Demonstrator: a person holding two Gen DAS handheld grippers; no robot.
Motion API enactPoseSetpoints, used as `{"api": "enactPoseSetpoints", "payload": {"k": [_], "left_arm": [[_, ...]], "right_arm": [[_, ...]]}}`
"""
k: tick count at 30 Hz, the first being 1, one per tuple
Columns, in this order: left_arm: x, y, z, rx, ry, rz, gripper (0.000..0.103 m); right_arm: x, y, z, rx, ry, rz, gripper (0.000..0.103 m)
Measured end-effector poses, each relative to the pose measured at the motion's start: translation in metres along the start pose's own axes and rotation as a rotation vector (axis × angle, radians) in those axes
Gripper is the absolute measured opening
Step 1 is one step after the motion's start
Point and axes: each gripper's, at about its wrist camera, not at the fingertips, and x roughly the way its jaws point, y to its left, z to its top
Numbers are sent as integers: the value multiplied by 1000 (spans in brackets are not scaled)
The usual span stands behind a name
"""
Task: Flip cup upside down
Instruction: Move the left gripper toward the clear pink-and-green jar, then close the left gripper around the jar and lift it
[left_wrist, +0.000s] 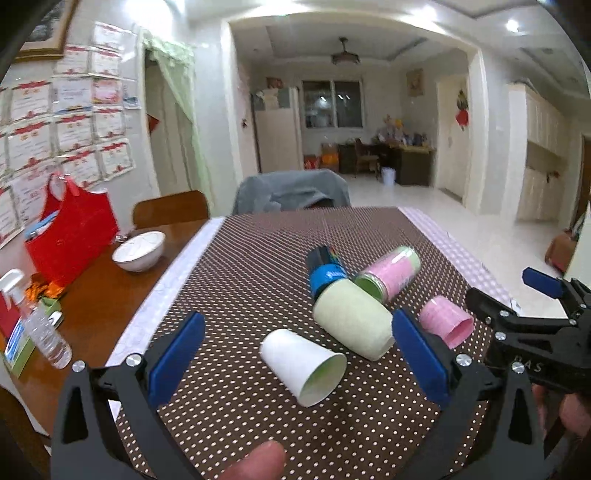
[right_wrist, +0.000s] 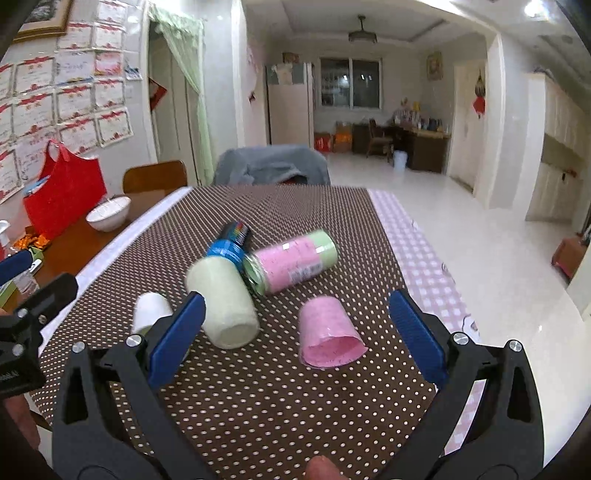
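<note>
On the dotted brown table (left_wrist: 236, 280), the white paper cup (left_wrist: 303, 363) is seen lying on its side between the wide-open, empty left gripper (left_wrist: 297, 360), its mouth turned near-right. The right gripper (right_wrist: 295, 334), likewise spread and empty, is set before the pink paper cup (right_wrist: 328, 338), also lying on its side.

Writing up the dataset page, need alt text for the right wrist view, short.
The open right gripper hovers over a brown polka-dot tablecloth, its blue-padded fingers framing a pink paper cup standing mouth-down. Beside it lie a pale green cup, a white paper cup and a pink-and-green canister, all on their sides; the left gripper shows at the left edge.
</note>
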Motion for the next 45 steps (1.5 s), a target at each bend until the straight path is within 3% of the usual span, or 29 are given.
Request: {"api": "enactPoseSetpoints", "payload": {"k": [15,31,39,41,43,45], "left_arm": [[121,-55,42,224,218,-155,99],[262,-122,64,491,531,-334,99],[292,-145,66,570,581,-360,99],[296,-148,63,588,601,-376,95],[300,-150,58,602,635,-384,75],[305,-152,55,613,651,-386,73]], "right_arm": [[87,-66,10,123,161,-40,98],[148,-103,12,214,270,-60,98],[157,-110,10,238,282,-59,98],[159,-110,10,240,287,-57,98],[160,-110,9,240,288,-57,98],[160,-110,9,241,290,-57,98]]}}
